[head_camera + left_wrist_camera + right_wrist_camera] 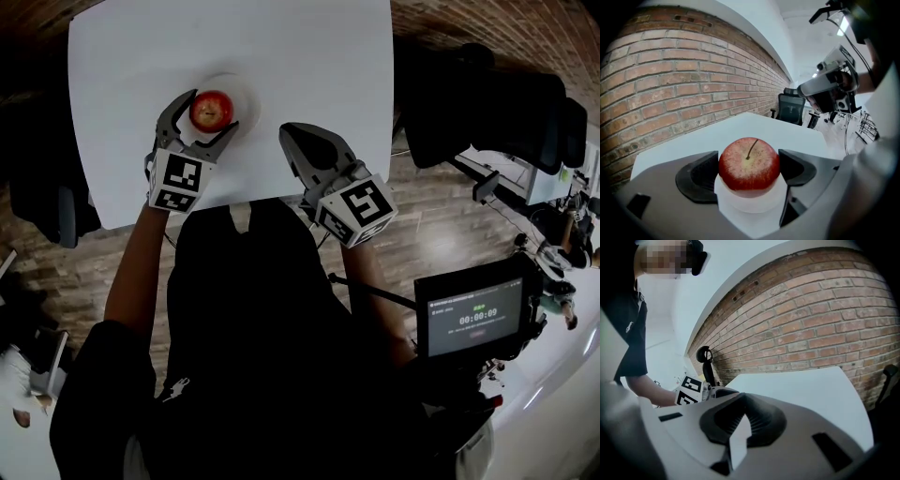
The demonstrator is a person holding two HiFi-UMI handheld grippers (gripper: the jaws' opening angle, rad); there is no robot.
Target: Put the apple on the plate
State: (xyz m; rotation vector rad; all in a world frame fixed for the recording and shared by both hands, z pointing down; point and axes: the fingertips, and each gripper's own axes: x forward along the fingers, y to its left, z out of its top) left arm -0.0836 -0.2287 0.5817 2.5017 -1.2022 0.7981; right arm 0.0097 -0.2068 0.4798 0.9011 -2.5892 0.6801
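While the left gripper (214, 111) holds the red apple (749, 164) in its jaws atop the white plate (246, 94) for placement, the right gripper (292, 133) waits aside, jaws together and empty.

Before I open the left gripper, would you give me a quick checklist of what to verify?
1. Apple over plate: ok. The apple is centred above the white plate.
2. Apple touching the plate: cannot tell. No gap shows in the left gripper view, but the angle could hide one.
3. Grip: ok. The jaws of the left gripper press on both sides of the apple.
4. Apple upright: ok. Its stem points up.
5. Right gripper out of the way: ok. It is shut and empty, over the table and apart from the plate.
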